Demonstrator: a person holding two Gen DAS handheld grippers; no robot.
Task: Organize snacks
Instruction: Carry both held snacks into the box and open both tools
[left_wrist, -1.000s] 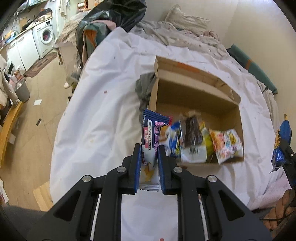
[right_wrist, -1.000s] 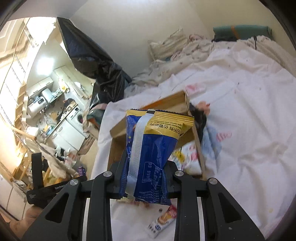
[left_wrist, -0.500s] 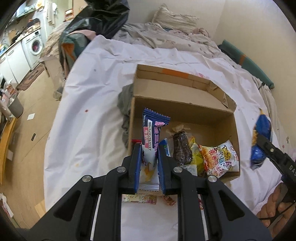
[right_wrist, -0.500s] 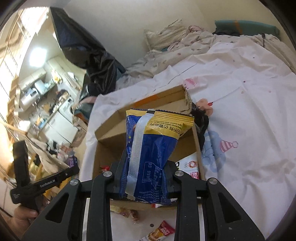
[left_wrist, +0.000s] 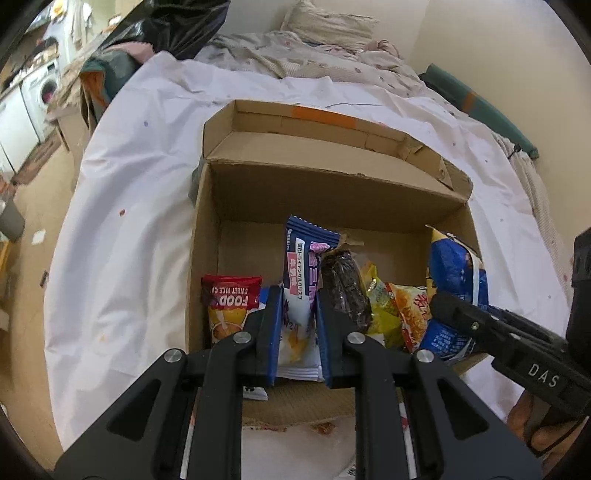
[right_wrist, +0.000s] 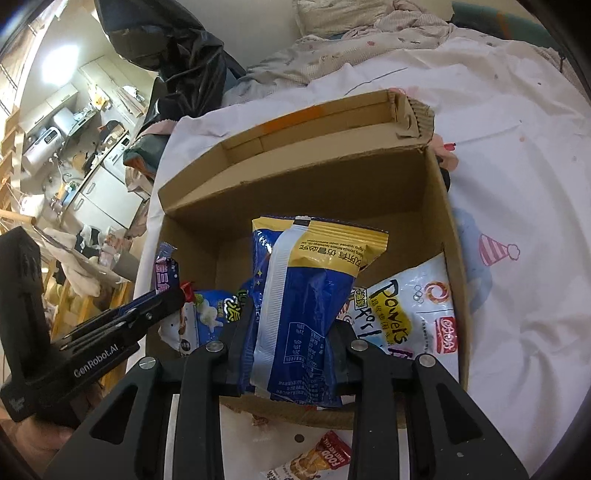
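Observation:
An open cardboard box (left_wrist: 332, 192) lies on a white sheet and holds several snack packets along its near side. My left gripper (left_wrist: 297, 314) is shut on a blue, white and pink packet (left_wrist: 301, 273) and holds it upright over the box's near left part. My right gripper (right_wrist: 291, 332) is shut on a blue and yellow bag (right_wrist: 306, 295) and holds it over the box (right_wrist: 332, 184), right of the left one. The right gripper also shows in the left wrist view (left_wrist: 443, 306), and the left gripper in the right wrist view (right_wrist: 173, 295).
In the box lie a red and yellow packet (left_wrist: 229, 306), a dark brown bar (left_wrist: 345, 284) and a white Powers bag (right_wrist: 417, 310). A small red packet (right_wrist: 314, 461) lies on the sheet before the box. A black bag (right_wrist: 177, 55) and kitchen units stand far left.
Both grippers have moved forward with their packets and are now over the near part of the box, closer together. Both stay shut.

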